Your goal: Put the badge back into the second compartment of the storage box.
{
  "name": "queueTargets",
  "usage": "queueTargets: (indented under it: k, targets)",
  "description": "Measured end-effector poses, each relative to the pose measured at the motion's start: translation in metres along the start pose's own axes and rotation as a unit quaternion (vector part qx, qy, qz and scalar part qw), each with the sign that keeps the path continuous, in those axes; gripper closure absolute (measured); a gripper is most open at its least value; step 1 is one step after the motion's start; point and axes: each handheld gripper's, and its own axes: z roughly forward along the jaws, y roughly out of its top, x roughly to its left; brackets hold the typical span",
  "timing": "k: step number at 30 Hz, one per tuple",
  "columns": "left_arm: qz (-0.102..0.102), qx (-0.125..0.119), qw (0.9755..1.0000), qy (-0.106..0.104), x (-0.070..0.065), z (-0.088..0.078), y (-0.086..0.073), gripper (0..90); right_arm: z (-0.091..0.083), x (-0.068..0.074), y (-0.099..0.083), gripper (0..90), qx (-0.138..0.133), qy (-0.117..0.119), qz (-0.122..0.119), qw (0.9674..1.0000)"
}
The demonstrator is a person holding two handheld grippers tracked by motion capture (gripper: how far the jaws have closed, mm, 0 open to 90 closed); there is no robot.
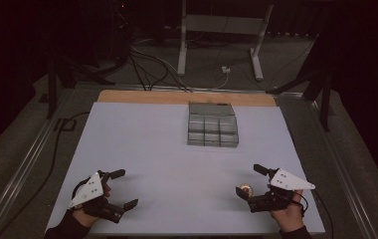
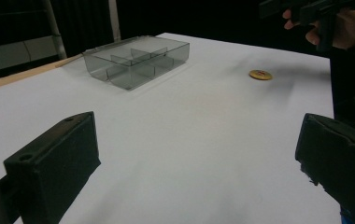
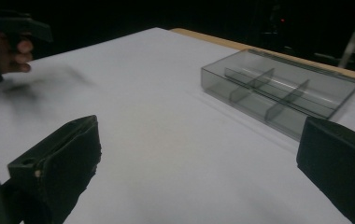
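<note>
A clear grey compartment box (image 1: pixel 212 130) sits at the far middle of the white board (image 1: pixel 152 144); its cells look empty. It appears again as the box (image 2: pixel 138 58) and the box (image 3: pixel 278 88). A small gold disc (image 1: pixel 246 188) lies flat near the front right, close to the nearer jaw of my right gripper (image 1: pixel 247 179). That gripper is open and holds nothing. My left gripper (image 1: pixel 129 187) is open at the front left, empty. From the left gripper (image 2: pixel 196 158), the disc (image 2: pixel 260 74) lies well ahead. The right gripper (image 3: pixel 196 163) faces bare board.
A wooden strip (image 1: pixel 187 97) edges the board's far side. Metal rails (image 1: pixel 23 164) run along both sides, with cables and a table frame (image 1: pixel 222 30) on the floor behind. The other hand (image 2: pixel 334 23) is at the top right, the other hand (image 3: pixel 7 46) at the top left.
</note>
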Motion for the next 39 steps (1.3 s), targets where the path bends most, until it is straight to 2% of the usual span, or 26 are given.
queueTargets:
  k: [3, 4, 7, 10, 13, 15, 18, 24, 27, 31, 32, 34, 37, 39]
  targets:
    - [-0.001, -0.001, 1.0000, 0.000, 0.000, 0.000, 0.000, 0.5, -0.002, -0.006, -0.002, 0.0, 0.002, -0.010, 0.010, 0.9999]
    - [0.000, -0.002, 1.0000, 0.000, 0.000, 0.000, 0.000, 0.5, -0.003, -0.009, -0.002, 0.0, 0.016, -0.014, 0.025, 0.9995]
    - [-0.001, -0.003, 1.0000, 0.000, 0.001, 0.000, 0.000, 0.5, -0.003, -0.012, -0.003, 0.0, 0.031, -0.022, 0.031, 0.9988]
    - [-0.001, -0.003, 1.0000, 0.000, 0.001, 0.000, 0.001, 0.5, -0.003, -0.017, -0.005, 0.0, 0.067, -0.029, 0.057, 0.9957]
    - [0.001, -0.004, 1.0000, 0.001, 0.001, 0.000, 0.001, 0.5, -0.003, -0.019, -0.006, 0.0, 0.076, -0.028, 0.066, 0.9945]
    - [0.001, -0.003, 1.0000, 0.002, 0.001, 0.000, 0.001, 0.5, -0.003, -0.020, -0.007, 0.0, 0.082, -0.037, 0.061, 0.9940]
    - [0.000, -0.004, 1.0000, 0.002, 0.001, 0.000, 0.001, 0.5, -0.004, -0.021, -0.007, 0.0, 0.085, -0.038, 0.065, 0.9935]
    - [-0.001, -0.006, 1.0000, 0.002, 0.001, -0.001, 0.001, 0.5, -0.003, -0.023, -0.009, 0.0, 0.104, -0.044, 0.051, 0.9923]
    - [-0.001, -0.007, 1.0000, 0.002, 0.001, -0.001, 0.001, 0.5, -0.003, -0.024, -0.009, 0.0, 0.096, -0.053, 0.036, 0.9933]
    - [0.000, -0.006, 1.0000, 0.002, 0.001, -0.001, 0.002, 0.5, -0.001, -0.024, -0.011, 0.0, 0.098, -0.045, 0.029, 0.9938]
    - [0.001, -0.005, 1.0000, 0.002, 0.001, -0.001, 0.002, 0.5, 0.002, -0.024, -0.012, 0.0, 0.109, -0.045, 0.021, 0.9928]
    - [0.001, -0.006, 1.0000, 0.002, 0.001, -0.002, 0.002, 0.5, 0.003, -0.024, -0.013, 0.0, 0.114, -0.046, 0.016, 0.9923]
    - [0.002, -0.005, 1.0000, 0.001, 0.000, -0.002, 0.002, 0.5, 0.006, -0.024, -0.014, 0.0, 0.129, -0.043, 0.014, 0.9905]
    - [0.002, -0.006, 1.0000, 0.001, 0.000, -0.002, 0.002, 0.5, 0.008, -0.026, -0.016, 3.4, 0.141, -0.026, 0.017, 0.9895]
